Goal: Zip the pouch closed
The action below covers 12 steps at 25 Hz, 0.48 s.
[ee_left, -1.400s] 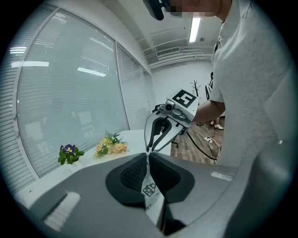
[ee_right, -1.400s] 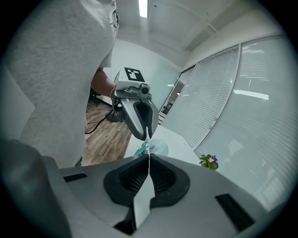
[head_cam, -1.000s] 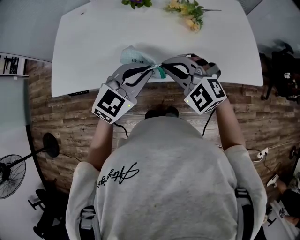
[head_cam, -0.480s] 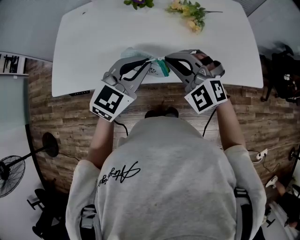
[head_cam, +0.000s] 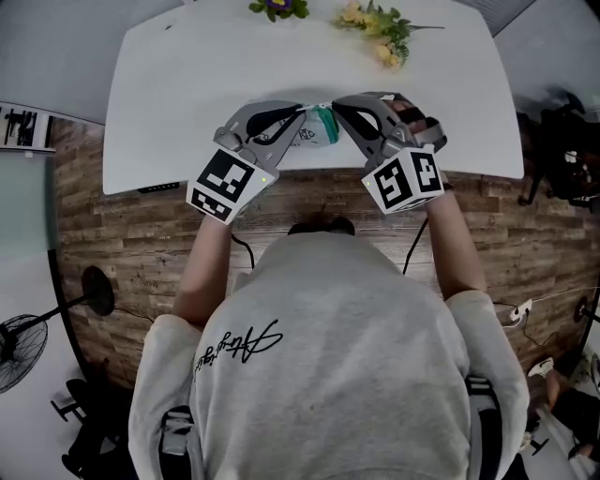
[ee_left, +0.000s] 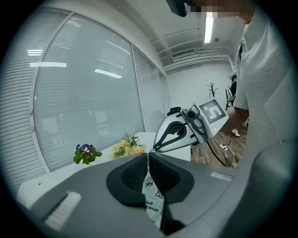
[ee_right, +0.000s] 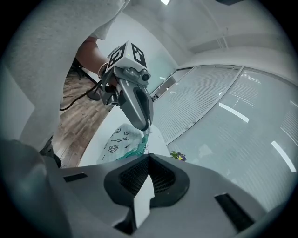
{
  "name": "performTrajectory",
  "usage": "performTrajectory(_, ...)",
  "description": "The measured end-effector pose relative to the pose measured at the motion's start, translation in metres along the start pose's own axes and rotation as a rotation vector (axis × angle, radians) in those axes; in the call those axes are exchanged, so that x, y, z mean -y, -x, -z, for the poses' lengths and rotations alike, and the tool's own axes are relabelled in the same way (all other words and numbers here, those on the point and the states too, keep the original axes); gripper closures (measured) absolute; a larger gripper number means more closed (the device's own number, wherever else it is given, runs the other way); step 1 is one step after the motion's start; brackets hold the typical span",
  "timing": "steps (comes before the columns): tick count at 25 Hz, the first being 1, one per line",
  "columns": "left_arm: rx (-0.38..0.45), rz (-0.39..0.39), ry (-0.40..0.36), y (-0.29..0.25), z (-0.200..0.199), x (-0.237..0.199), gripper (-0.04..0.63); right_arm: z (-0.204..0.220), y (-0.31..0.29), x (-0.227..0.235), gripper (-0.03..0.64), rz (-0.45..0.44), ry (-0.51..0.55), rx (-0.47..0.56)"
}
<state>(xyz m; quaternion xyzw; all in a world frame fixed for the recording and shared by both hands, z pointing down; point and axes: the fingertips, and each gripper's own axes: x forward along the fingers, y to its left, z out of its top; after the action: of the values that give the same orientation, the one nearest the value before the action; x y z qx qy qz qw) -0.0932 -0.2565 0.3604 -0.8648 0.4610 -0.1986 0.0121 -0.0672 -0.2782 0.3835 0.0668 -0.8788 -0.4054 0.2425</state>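
Observation:
A white printed pouch (head_cam: 319,128) with green trim hangs above the white table (head_cam: 178,84), pinched from both sides. My left gripper (head_cam: 307,112) is shut on its printed fabric, which shows between the jaws in the left gripper view as a strip of pouch (ee_left: 152,195). My right gripper (head_cam: 330,106) is shut on the other end of it, a white strip (ee_right: 143,195) caught between the pads. The two sets of fingertips nearly meet over the pouch. In the right gripper view the pouch (ee_right: 122,141) hangs under the left gripper (ee_right: 147,126).
Purple flowers (head_cam: 277,7) and yellow flowers (head_cam: 377,26) lie at the table's far edge. The person stands at the near edge over a wooden floor (head_cam: 112,234). A fan (head_cam: 14,352) stands at the lower left, and cables trail at the right.
Both grippers have moved away from the table's near edge, carrying the pouch. It has gone from lying out to the left to hanging bunched between the fingertips.

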Motion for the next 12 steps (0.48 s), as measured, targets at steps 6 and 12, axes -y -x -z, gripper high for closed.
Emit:
performTrajectory(6,0.002,-0.027,0.057,-0.004,0.010,-0.016,0.584,0.023,-0.006,0.002,0.614,0.006,0.002,-0.073)
performTrajectory(12,0.009,-0.026,0.080,-0.007,0.013,-0.019,0.584,0.027,-0.010,0.002,0.614,0.018,-0.006,-0.076)
